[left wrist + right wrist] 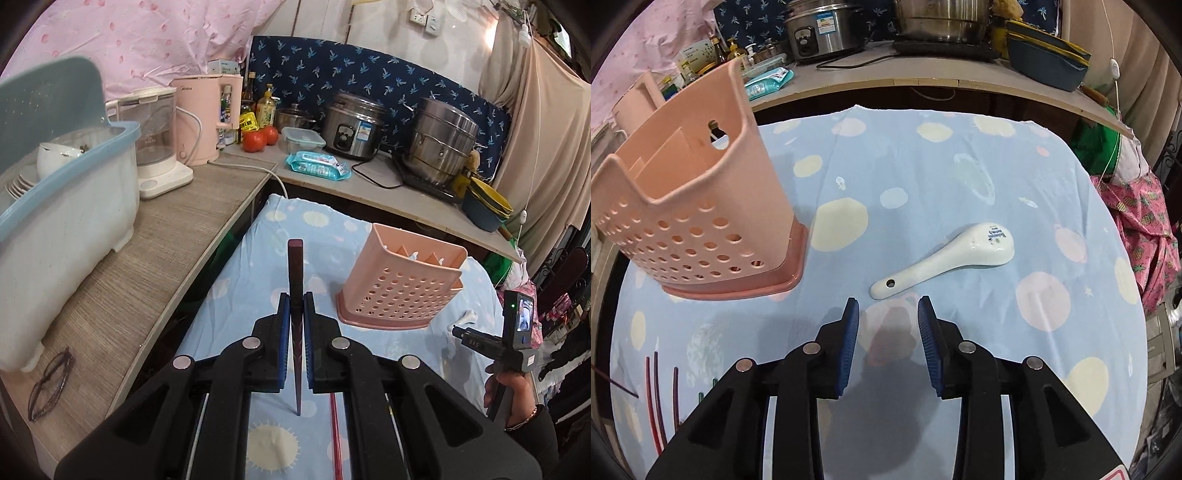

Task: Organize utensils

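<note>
— So how far along are they?

— Early on, I'd say. Left of the pink holder (400,284), the left gripper (295,306) has its jaws pinched tight on a dark chopstick (296,273), lifted off the cloth and pointing away, not yet over the holder. More chopsticks (657,391) lie on the cloth (923,177) near the holder's foot, on its left.

— Anything in the holder yet?

— Something pale shows at its rim, but I can't tell what it is.

— And to the right of it?

— A white ceramic spoon (945,254) lies flat on the cloth, well apart from the holder. The right gripper (888,325) hangs just short of the spoon's handle, jaws wide apart and empty. So spoon and loose chopsticks are left, by my reckoning.

— The room?

— Wood-grain counter (155,258) left of the holder with a dish rack (70,206) and kettles; behind it another counter (369,184) with a rice cooker (351,125) and steel pot (439,144).
</note>
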Demonstrator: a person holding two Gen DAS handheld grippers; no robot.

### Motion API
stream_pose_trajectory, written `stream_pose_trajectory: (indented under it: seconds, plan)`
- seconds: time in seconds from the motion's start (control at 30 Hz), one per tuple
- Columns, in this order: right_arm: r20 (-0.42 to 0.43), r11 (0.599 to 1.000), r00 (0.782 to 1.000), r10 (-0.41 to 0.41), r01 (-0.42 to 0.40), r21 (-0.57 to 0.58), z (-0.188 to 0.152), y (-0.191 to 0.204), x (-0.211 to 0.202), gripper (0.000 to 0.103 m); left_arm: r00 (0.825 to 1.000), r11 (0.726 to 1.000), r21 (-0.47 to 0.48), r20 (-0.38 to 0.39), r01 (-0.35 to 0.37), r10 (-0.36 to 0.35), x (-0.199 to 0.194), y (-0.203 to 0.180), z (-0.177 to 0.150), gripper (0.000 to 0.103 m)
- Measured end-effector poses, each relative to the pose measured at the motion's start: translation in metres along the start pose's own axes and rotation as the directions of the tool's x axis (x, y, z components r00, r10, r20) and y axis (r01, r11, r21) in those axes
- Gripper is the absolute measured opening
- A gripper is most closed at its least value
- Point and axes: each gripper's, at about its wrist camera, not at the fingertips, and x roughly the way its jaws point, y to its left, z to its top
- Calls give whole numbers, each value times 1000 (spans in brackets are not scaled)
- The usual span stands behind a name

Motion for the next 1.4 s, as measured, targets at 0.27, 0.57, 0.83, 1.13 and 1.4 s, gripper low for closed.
stream_pose_trajectory:
  seconds: [0.27, 0.57, 0.83, 1.13, 1.4]
  plan:
    - [-1, 998, 998, -63, 63, 8, 13, 7, 25, 43, 1000, 1000, 6, 0, 2, -2, 6, -2, 3, 7]
    - [3, 999, 999, -48, 48, -8, 11, -1, 22, 12, 1000, 1000, 8, -1, 9, -9, 5, -4, 2, 7]
    - [-4, 998, 1000, -18, 18, 52, -9, -22, 2, 12, 1000, 1000, 20, 1, 15, -15, 1, -10, -2, 7]
    - [40, 974, 989, -142, 132, 185, 29, -9, 22, 42, 1000, 1000, 20, -1, 16, -16, 0, -12, -3, 7]
    - [33, 984, 990, -140, 136, 119, 11, -11, 24, 28, 1000, 1000, 13, -1, 24, -24, 1, -11, -3, 7]
